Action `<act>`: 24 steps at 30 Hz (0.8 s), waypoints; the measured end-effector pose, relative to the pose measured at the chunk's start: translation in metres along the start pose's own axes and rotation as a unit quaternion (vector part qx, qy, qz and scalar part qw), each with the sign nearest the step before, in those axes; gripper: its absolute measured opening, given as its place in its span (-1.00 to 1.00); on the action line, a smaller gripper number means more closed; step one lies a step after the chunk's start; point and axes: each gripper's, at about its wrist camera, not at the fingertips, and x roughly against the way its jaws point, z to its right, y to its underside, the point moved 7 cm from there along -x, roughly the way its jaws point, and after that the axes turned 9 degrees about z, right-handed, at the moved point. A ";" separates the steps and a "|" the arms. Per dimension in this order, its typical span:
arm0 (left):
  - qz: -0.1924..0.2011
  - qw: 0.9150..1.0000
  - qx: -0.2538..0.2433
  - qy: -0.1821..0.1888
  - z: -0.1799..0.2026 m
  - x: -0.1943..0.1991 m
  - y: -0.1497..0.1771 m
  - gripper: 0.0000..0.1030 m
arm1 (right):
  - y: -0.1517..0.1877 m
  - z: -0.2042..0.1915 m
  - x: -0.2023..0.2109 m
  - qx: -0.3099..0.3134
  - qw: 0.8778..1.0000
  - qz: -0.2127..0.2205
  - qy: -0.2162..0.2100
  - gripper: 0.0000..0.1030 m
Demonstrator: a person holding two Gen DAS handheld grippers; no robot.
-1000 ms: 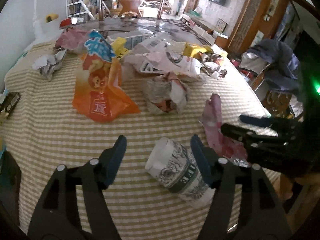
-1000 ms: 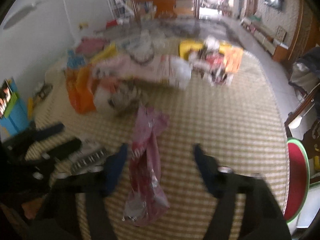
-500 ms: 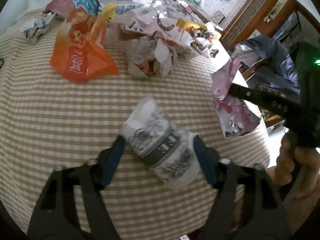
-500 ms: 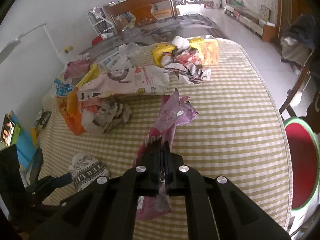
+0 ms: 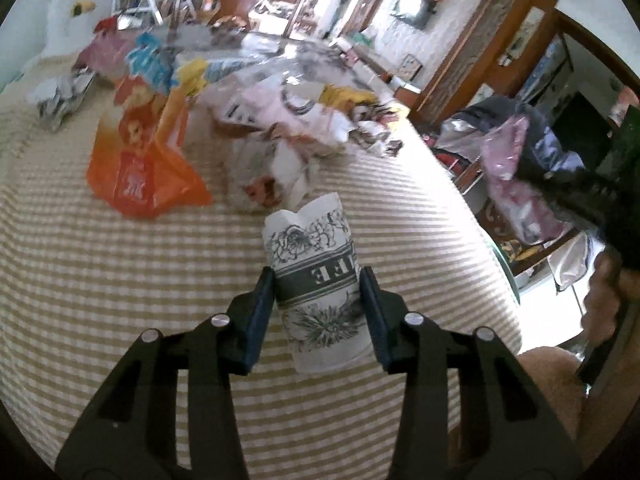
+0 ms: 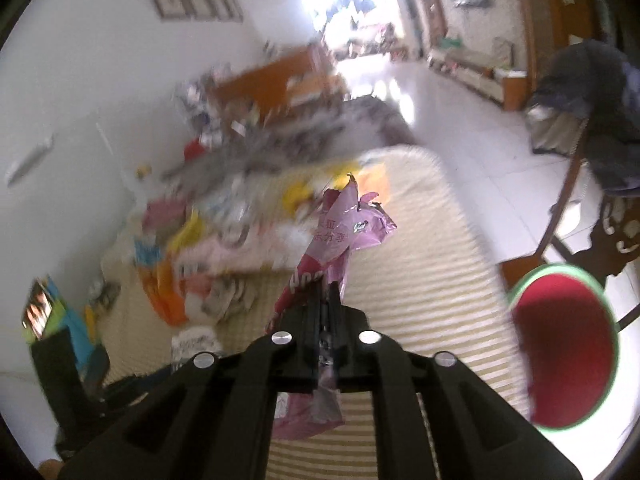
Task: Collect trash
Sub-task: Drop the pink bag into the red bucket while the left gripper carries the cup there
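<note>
A: Now that our left gripper [image 5: 318,312] is closing, pads pressing the cup [image 5: 316,284] on the cloth [image 5: 120,280], what changed?
B: Our right gripper [image 6: 325,300], clamped on the wrapper [image 6: 340,232], lifted it; beyond, litter remains.
</note>
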 end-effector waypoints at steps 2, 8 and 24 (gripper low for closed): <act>0.004 1.000 -0.027 0.007 0.011 -0.002 0.000 -0.20 | -0.005 0.033 0.014 -0.007 0.999 0.015 0.043 -0.85; 0.030 0.988 -0.147 0.036 0.060 -0.002 0.003 -0.19 | 0.026 0.147 0.027 -0.103 0.983 0.004 0.155 -0.91; -0.059 0.964 -0.155 0.208 0.267 -0.088 -0.026 -0.19 | 0.040 0.242 0.103 -0.242 0.920 0.142 0.275 0.40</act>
